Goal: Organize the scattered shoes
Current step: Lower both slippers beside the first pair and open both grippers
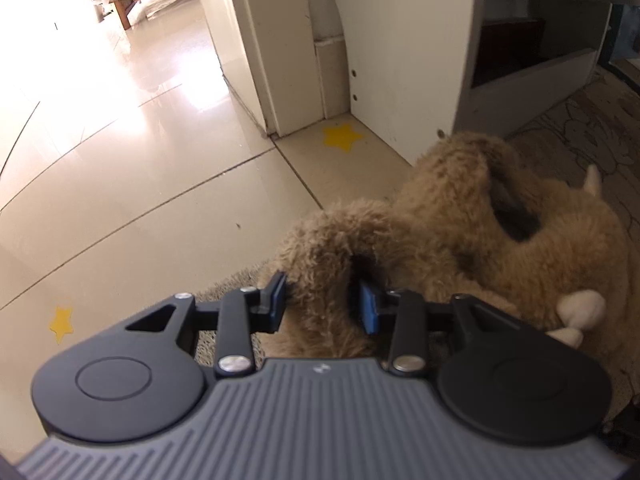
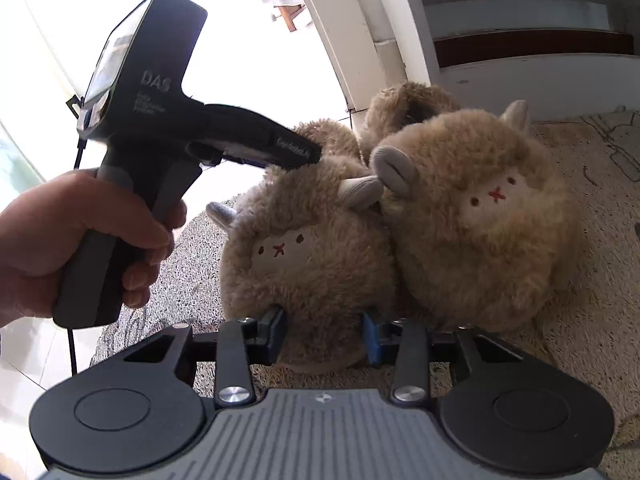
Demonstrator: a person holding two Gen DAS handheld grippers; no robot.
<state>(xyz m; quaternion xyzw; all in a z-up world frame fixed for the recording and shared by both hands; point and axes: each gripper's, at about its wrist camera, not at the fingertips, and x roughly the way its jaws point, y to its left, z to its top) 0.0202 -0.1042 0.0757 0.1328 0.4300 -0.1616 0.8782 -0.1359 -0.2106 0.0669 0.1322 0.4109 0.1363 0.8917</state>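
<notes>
Slippers: two fluffy tan animal-face slippers sit side by side, touching, on a shaggy beige rug (image 2: 580, 240) in front of a white cabinet (image 1: 404, 60).
Left slipper (image 2: 308, 248): its toe faces the right gripper, and its heel end sits under the left gripper; it has grey horns and a pale face with a red cross stitched on it.
Right slipper (image 2: 488, 216): it lies just right of the first and a little farther back, with the same face; no gripper touches it.
Left gripper (image 1: 322, 300): it points down at the heel end of the left slipper (image 1: 332, 248). One blue pad sits inside the dark foot opening and the other outside the fluffy collar, so the collar wall lies between the jaws. The fur bulges around the pads, and they seem to press on it.
Right gripper (image 2: 324, 330): it comes at the same slipper from the near side, low at the toe. The toe's rim fills the gap between its two pads, which are sunk into the fur on either side.
Left hand (image 2: 80, 240): seen from the right wrist view, it is wrapped around the black handle of the left gripper, left of the slippers.
Floor (image 1: 120, 160): glossy pale tiles to the left of the rug, with a yellow star sticker (image 1: 342, 136) near the cabinet foot and another one (image 1: 61, 322) nearer.
</notes>
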